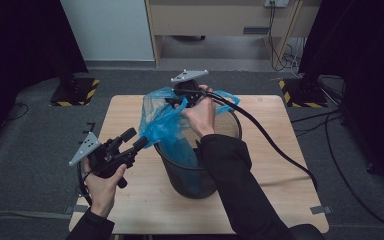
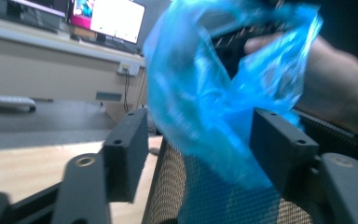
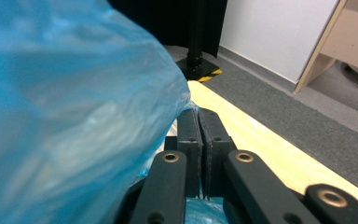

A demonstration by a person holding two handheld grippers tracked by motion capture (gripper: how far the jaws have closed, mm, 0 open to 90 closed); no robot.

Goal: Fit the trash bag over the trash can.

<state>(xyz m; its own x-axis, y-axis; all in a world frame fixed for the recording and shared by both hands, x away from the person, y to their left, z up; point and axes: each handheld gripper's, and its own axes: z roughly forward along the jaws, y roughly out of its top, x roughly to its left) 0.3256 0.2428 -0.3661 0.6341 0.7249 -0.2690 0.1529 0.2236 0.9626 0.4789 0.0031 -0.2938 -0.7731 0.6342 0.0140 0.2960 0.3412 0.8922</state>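
Bin (image 1: 200, 180) wholly visible from high view

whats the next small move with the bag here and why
Probably: close the left gripper on the blue bag film hanging between its open jaws. The right gripper is already shut on the bag's far edge above the black bin, and most of the near side is not yet over the rim.

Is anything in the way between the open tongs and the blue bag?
Nothing visible is. The left tongs stand open right at the blue bag, with its plastic hanging between the two jaws above the black mesh bin. The right tongs are shut on the bag's far edge.
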